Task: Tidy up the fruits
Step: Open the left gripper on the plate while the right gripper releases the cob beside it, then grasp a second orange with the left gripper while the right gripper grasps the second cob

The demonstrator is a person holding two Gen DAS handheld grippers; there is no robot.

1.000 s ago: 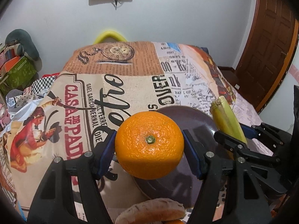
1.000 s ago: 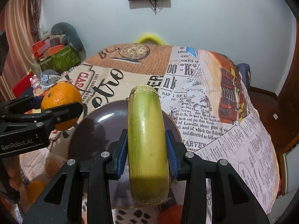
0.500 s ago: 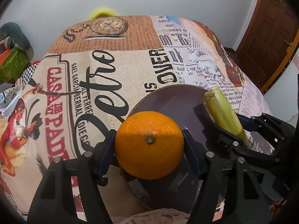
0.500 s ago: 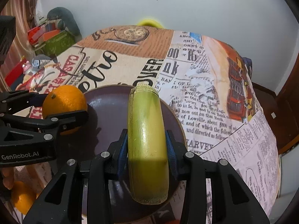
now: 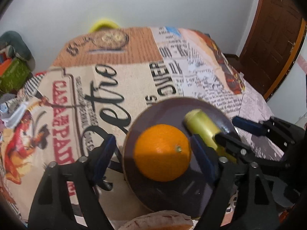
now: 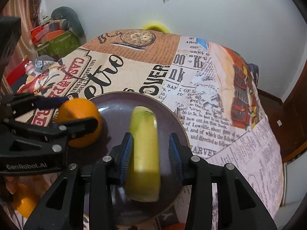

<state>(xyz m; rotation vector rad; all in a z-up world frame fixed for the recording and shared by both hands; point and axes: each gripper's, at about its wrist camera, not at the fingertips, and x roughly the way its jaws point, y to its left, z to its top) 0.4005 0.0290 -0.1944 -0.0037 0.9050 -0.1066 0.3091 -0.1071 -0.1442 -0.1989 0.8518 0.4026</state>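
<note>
We see the left tongs opening around the orange at the dark plate's nine o'clock, and the right tongs parted around the green fruit piece at centre.

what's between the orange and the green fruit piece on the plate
Only bare dark plate. In the right wrist view a strip of it separates the orange from the green fruit piece; the left wrist view shows them close together.
</note>
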